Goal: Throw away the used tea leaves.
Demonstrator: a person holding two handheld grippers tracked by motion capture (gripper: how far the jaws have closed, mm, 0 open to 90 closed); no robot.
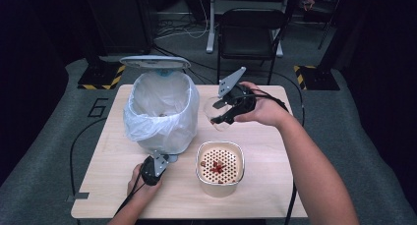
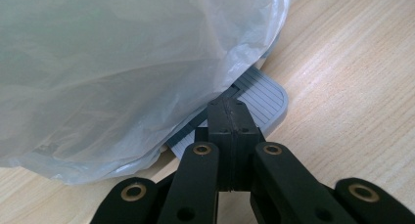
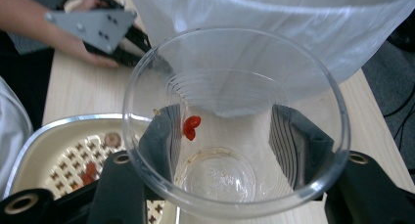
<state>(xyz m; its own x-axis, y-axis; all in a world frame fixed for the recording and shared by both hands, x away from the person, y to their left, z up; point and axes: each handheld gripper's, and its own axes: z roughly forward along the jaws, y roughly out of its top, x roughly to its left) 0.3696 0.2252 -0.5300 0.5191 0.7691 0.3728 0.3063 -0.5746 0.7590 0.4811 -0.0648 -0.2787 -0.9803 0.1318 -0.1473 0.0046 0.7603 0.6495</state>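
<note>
Looking down, we see the right gripper point(image 1: 216, 118) clamped around a clear cup point(image 3: 235, 121), held tilted just beside the lined bin point(image 1: 160, 112), whose lid point(image 1: 155, 62) stands raised. A red scrap point(image 3: 191, 126) clings inside the cup. The left gripper point(image 2: 229, 121), jaws pressed together, rests on the bin's pedal point(image 2: 262, 99), which the plastic liner point(image 2: 122, 67) partly hides. A strainer tub point(image 1: 220, 168) stands nearby on the table point(image 1: 265, 185); its contents look like red scraps.

A black folding chair point(image 1: 250, 31) stands beyond the table's far edge. Yellow-and-black striped stand bases point(image 1: 102, 77) flank it on the grey floor point(image 1: 44, 151).
</note>
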